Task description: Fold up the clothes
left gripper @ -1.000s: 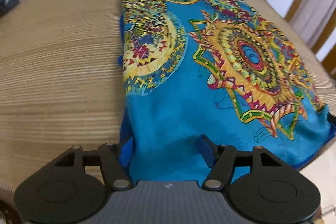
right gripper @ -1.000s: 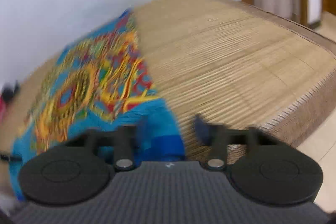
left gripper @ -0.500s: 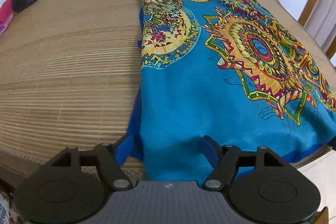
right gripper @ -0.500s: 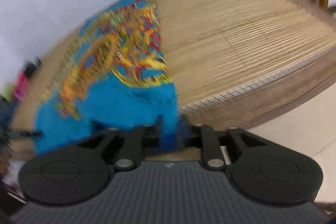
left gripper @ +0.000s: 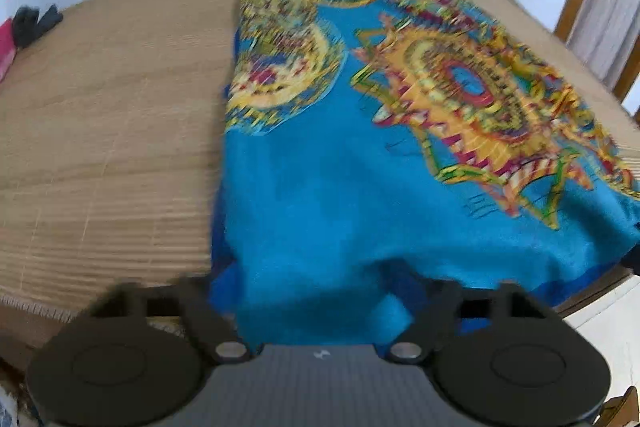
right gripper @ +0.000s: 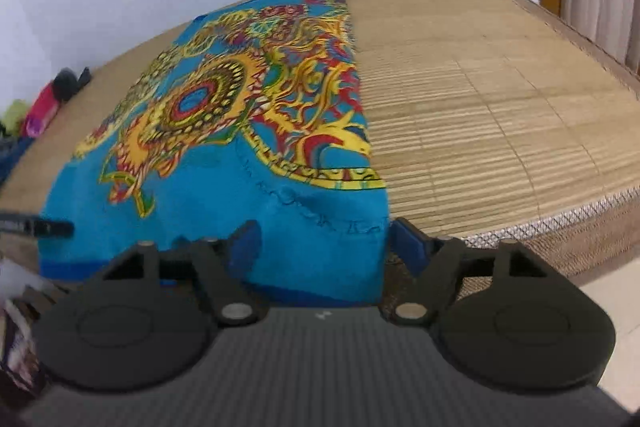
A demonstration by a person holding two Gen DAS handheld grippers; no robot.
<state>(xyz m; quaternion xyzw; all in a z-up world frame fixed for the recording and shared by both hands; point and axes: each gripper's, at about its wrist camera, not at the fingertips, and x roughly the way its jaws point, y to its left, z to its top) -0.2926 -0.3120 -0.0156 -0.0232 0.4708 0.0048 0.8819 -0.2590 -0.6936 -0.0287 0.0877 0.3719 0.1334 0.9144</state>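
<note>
Left gripper (left gripper: 316, 291) closing around blue patterned garment's (left gripper: 360, 187) near hem; right gripper (right gripper: 324, 247) opening, cloth between, unpinched.

Bed with woven bamboo mat (right gripper: 480, 107). Blue patterned garment (left gripper: 340, 187) lies flat on mat, near edge overhanging. Pink and dark items (right gripper: 52, 99) at far-left corner.
</note>
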